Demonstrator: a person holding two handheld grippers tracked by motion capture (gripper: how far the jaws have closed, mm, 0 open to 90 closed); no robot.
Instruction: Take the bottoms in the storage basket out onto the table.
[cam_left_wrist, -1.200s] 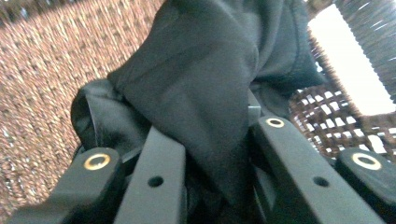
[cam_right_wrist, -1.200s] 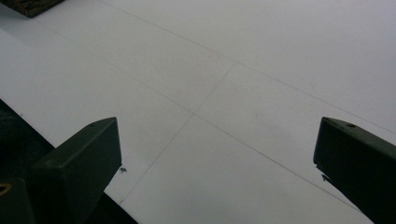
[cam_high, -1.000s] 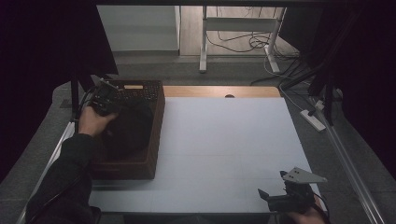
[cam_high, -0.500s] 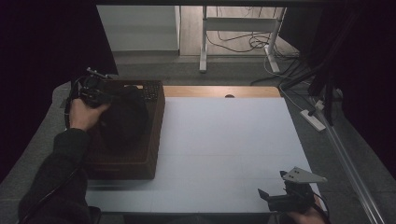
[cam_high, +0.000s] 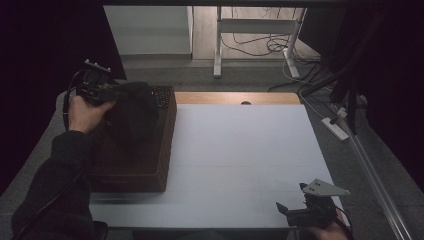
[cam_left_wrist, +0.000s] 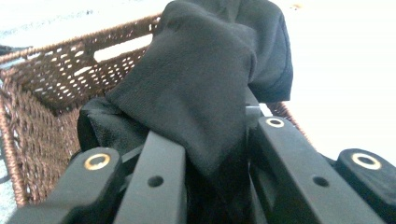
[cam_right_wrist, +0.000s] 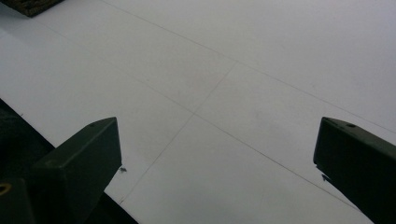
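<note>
Left gripper (cam_high: 107, 92) clamped on the black garment (cam_high: 132, 117), lifting it from the wicker basket (cam_high: 145, 165); right gripper (cam_high: 290, 212) wide; next, carry it clear of the rim.

The high view looks down on the table (cam_high: 240, 150); both gripper views sit close, sharing its white top.

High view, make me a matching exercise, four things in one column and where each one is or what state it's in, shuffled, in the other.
Things:
1. black cloth
2. basket
3. left tool
4. right tool

Places or states:
A. at the table's near right corner, jaws open
B. shut on fabric, above the basket's far end
C. hanging over the basket
D. standing on the table's left side

Pairs: 1-C, 2-D, 3-B, 4-A
</note>
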